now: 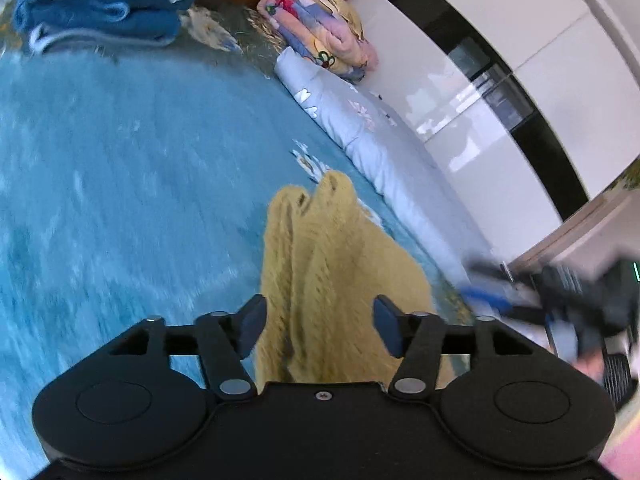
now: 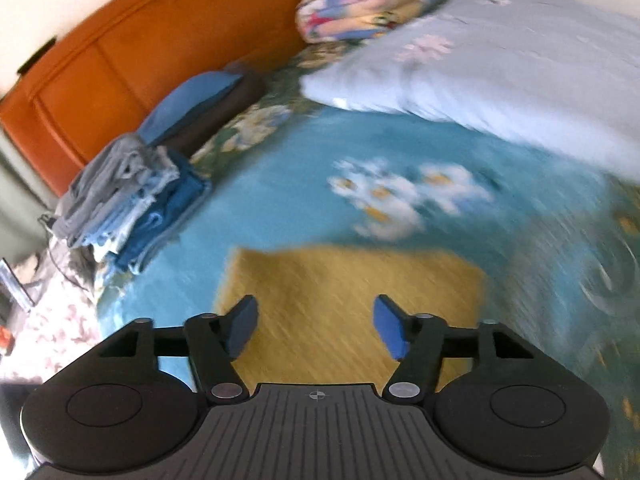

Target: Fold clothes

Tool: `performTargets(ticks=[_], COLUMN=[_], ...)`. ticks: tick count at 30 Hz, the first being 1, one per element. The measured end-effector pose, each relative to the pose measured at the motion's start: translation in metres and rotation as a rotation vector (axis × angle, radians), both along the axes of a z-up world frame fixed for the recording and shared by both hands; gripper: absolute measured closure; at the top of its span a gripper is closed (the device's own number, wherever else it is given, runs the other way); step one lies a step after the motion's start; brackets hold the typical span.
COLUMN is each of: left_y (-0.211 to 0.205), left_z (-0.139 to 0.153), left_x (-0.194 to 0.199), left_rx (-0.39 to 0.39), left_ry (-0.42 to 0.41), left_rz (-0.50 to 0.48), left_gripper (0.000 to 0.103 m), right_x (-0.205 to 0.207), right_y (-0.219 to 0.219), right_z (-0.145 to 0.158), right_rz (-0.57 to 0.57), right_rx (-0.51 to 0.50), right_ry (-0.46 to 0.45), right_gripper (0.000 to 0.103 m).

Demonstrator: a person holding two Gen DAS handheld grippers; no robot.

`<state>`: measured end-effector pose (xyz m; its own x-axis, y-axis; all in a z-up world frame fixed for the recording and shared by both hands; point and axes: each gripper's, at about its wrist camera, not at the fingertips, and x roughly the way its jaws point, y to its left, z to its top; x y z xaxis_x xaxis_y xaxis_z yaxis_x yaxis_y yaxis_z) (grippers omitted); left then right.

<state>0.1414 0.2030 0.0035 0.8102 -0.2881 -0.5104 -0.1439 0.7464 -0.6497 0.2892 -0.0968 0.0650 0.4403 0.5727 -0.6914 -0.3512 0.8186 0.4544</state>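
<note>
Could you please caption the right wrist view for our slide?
Open right gripper above a yellow knit garment on the blue floral bedspread, folded clothes stack beyond.

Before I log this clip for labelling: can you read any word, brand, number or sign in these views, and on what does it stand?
None can be read.
Colourful folded quilt: cartoon prints only, no letters that I can make out.
Yellow garment: no tag or print shows.
Left gripper and right gripper: no markings readable.

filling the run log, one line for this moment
left gripper open | right gripper open | fuzzy yellow knit garment on bed, unheld
</note>
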Motion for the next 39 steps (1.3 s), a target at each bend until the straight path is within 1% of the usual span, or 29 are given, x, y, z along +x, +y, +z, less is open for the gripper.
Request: performTargets(ticks=[2,4,5,6,8,12,14,15,16,19,22,24,25,26,27,28,29,30,31,32,33,34,36,39], left_y=[0.002,0.005,0.006,0.005,0.003,0.004,0.006,0.007,0.007,0.011,0.015,0.017,0.016,0.015,0.014,0.013,0.011,0.01,0.009,0.008,0.007,0.005,0.001,-0.007], left_z=[-0.001,-0.003,-0.005,-0.006,-0.008,-0.021,-0.027,-0.03,-0.033,-0.038,-0.041,-0.043,-0.041,-0.04,-0.038,-0.037,-0.035,-0.034,-0.032,-0.031,-0.029,-0.028,-0.021,-0.015], left_x=[0.011,0.024,0.032,0.042,0.057,0.08,0.09,0.094,0.099,0.108,0.115,0.119,0.118,0.117,0.116,0.115,0.114,0.113,0.112,0.111,0.11,0.109,0.101,0.073], left_rx=[0.013,0.016,0.018,0.032,0.069,0.084,0.074,0.065,0.056,0.013,-0.034,-0.059,-0.056,-0.053,-0.049,-0.046,-0.043,-0.04,-0.036,-0.033,-0.03,-0.027,-0.021,-0.073], left_ry=[0.007,0.03,0.047,0.065,0.086,0.131,0.149,0.146,0.144,0.135,0.13,0.13,0.128,0.126,0.124,0.122,0.12,0.118,0.116,0.114,0.112,0.109,0.105,0.105], left_rz=[-0.021,-0.04,-0.053,-0.077,-0.114,-0.149,-0.162,-0.174,-0.185,-0.192,-0.192,-0.194,-0.191,-0.189,-0.186,-0.184,-0.182,-0.179,-0.177,-0.174,-0.172,-0.169,-0.172,-0.176], left_gripper=[0.039,0.037,0.034,0.033,0.031,0.03,0.028,0.026,0.023,0.022,0.022,0.025,0.029,0.039,0.044,0.051,0.057,0.06,0.068,0.072,0.074,0.077,0.078,0.079], right_x=[-0.017,-0.033,-0.042,-0.05,-0.063,-0.071,-0.072,-0.071,-0.07,-0.065,-0.061,-0.059,-0.058,-0.058,-0.057,-0.057,-0.057,-0.057,-0.056,-0.055,-0.054,-0.051,-0.045,-0.03], right_y=[-0.028,-0.047,-0.055,-0.062,-0.071,-0.073,-0.07,-0.068,-0.066,-0.058,-0.047,-0.042,-0.041,-0.039,-0.037,-0.037,-0.038,-0.039,-0.041,-0.044,-0.046,-0.049,-0.06,-0.084], right_z=[-0.022,-0.04,-0.048,-0.056,-0.072,-0.098,-0.107,-0.11,-0.111,-0.112,-0.114,-0.113,-0.113,-0.113,-0.113,-0.114,-0.116,-0.117,-0.118,-0.117,-0.116,-0.113,-0.101,-0.079], right_rz=[-0.052,-0.089,-0.101,-0.111,-0.13,-0.119,-0.112,-0.115,-0.117,-0.097,-0.091,-0.093,-0.096,-0.099,-0.107,-0.114,-0.124,-0.136,-0.144,-0.149,-0.149,-0.142,-0.134,-0.144], right_rx=[0.035,0.088,0.123,0.16,0.243,0.37,0.419,0.435,0.445,0.487,0.481,0.476,0.471,0.464,0.453,0.452,0.457,0.465,0.476,0.489,0.496,0.498,0.48,0.42], right_ry=[0.067,0.119,0.132,0.14,0.18,0.276,0.296,0.295,0.293,0.299,0.299,0.296,0.296,0.297,0.301,0.309,0.317,0.325,0.335,0.342,0.347,0.349,0.325,0.288], right_gripper=[0.028,0.028,0.027,0.025,0.023,0.022,0.021,0.019,0.018,0.018,0.018,0.019,0.02,0.029,0.039,0.043,0.051,0.056,0.058,0.063,0.066,0.067,0.068,0.068])
